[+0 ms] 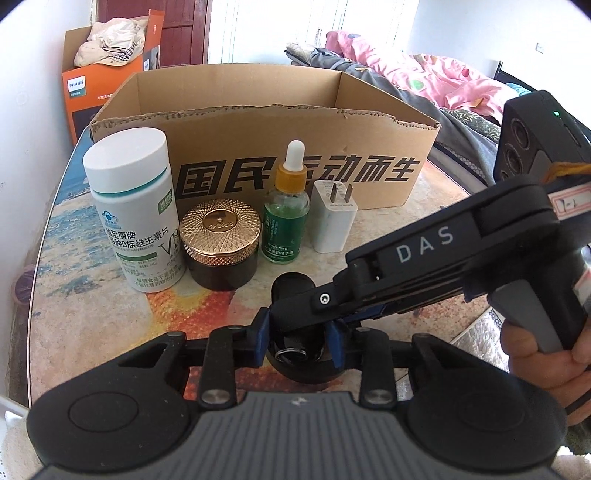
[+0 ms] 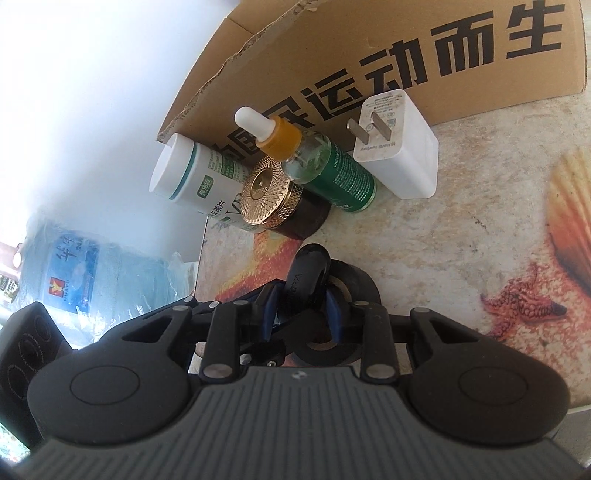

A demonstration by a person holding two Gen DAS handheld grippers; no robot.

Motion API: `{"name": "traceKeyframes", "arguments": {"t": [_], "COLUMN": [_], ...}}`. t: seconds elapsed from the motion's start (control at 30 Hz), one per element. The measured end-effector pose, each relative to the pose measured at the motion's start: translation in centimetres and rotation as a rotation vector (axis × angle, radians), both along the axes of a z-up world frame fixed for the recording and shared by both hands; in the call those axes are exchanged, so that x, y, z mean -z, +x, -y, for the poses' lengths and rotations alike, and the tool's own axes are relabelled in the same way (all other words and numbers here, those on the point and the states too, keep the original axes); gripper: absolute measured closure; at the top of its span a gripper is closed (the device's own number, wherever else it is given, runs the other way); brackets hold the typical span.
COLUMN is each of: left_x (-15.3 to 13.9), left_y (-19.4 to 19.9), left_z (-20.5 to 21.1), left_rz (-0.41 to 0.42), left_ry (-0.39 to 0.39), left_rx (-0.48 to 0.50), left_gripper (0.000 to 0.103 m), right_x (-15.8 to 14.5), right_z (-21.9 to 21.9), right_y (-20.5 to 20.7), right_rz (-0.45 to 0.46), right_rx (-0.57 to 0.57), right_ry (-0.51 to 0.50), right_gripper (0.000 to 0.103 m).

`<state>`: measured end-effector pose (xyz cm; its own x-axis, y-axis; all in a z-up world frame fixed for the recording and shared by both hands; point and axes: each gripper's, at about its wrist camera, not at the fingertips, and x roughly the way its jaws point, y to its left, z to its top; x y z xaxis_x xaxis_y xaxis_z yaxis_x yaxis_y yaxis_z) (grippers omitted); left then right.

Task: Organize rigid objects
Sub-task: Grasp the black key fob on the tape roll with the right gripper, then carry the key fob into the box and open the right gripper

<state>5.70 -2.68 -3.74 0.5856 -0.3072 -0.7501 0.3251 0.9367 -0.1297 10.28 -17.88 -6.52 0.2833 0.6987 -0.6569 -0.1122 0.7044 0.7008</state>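
On the desk, both grippers, left gripper and right gripper, have fingers clamped on one black thing.

Against the far wall, an orange Philips box stuffed with pale cloth, beside a dark red door. To the right, a bed heaped with a pink quilt over grey bedding. Off the table's edge, a blue water jug lying low, perhaps on the floor.
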Motion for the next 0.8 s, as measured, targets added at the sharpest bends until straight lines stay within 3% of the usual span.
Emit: {"name": "traceKeyframes", "arguments": {"t": [0.47, 0.8], "left_x": [-0.8, -4.2], "left_y": [-0.5, -2.7], "left_z": [0.0, -0.1], "left_rz": [-0.001, 0.098], "left_ry": [-0.010, 0.007], "left_rx": [-0.018, -0.030], "left_gripper": [0.071, 0.071], "right_x": [-0.5, -4.6], "right_z": [0.6, 0.5], "right_y": [-1.3, -2.7], "right_rz": [0.057, 0.160], "right_rx": [0.025, 0.010], "right_ry": [0.020, 0.028], "right_gripper": [0.083, 0.083]}}
